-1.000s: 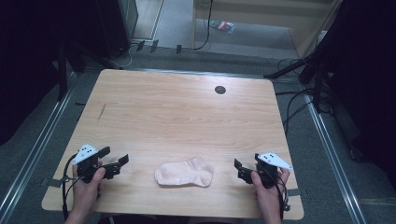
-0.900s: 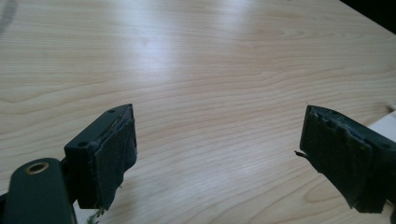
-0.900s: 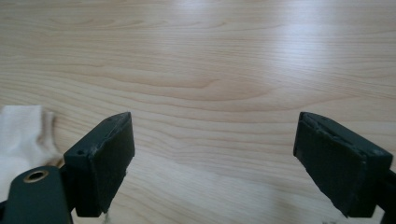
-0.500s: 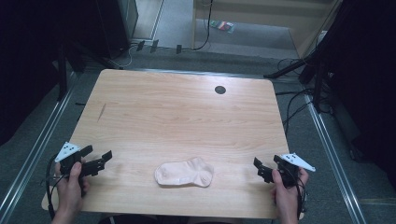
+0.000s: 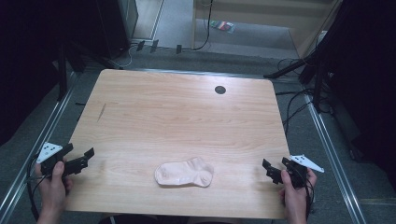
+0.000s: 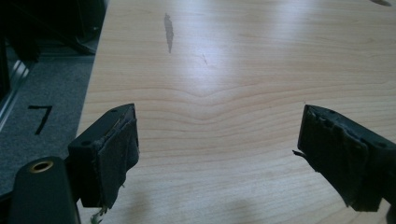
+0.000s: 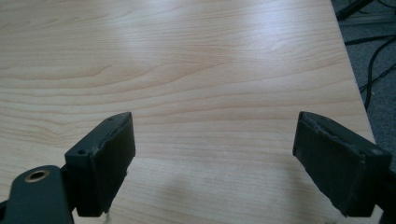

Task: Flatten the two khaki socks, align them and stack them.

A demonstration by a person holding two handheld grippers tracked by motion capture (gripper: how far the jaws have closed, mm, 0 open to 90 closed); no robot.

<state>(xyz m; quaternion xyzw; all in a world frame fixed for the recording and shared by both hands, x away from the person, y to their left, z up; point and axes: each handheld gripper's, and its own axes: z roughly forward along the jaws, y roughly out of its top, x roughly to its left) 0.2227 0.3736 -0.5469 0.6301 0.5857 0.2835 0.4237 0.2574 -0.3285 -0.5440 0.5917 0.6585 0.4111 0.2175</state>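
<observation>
A: Left gripper (image 5: 81, 157) at the table's (image 5: 187, 116) near left edge, jaws wide apart, holding nothing.
B: Right gripper (image 5: 275, 169) same, near right. Pale sock (image 5: 184, 172) (flat) lies between them.

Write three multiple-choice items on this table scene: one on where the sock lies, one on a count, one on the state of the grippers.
1. Where does the sock lie on the table?
A. by the far edge, next to the dark hole
B. near the person's edge, about midway between the grippers
C. on the floor

2. How many socks are on the table?
A. one
B. two
C. three

3. What state are the left gripper and right gripper in?
A. both open, holding nothing
B. both shut on the sock
C. left shut, right open

Answers:
1 B: the high view shows it close to the near edge, with a gripper off to each side.
2 A: a single pale pink sock lies there.
3 A: in each gripper view the fingers stand wide apart over bare wood.
</observation>
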